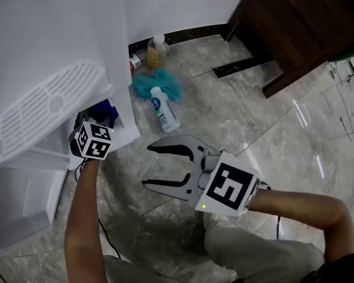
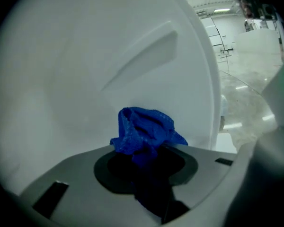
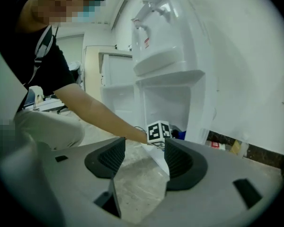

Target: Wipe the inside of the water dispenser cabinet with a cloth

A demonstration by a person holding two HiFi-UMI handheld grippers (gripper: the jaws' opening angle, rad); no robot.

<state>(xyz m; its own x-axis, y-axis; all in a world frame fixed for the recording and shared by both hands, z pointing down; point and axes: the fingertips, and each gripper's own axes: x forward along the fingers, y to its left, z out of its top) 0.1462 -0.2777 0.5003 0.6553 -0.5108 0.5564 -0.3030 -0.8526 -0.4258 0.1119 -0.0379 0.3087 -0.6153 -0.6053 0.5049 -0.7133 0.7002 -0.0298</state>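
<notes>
My left gripper [image 2: 149, 164] is clamped on the blue cloth [image 2: 144, 129], which bunches out past the jaws toward twelve o'clock. It is close to a white wall [image 2: 109, 56], and I cannot tell whether it touches. From the right gripper view, the cloth sits low in the open cabinet [image 3: 163, 105], at its five o'clock corner. My right gripper [image 3: 142, 160] has its jaws apart with nothing between them, out over the floor [image 1: 236, 117]. I judge the cloth is in hand and in place, and the wiping is mostly ahead.
</notes>
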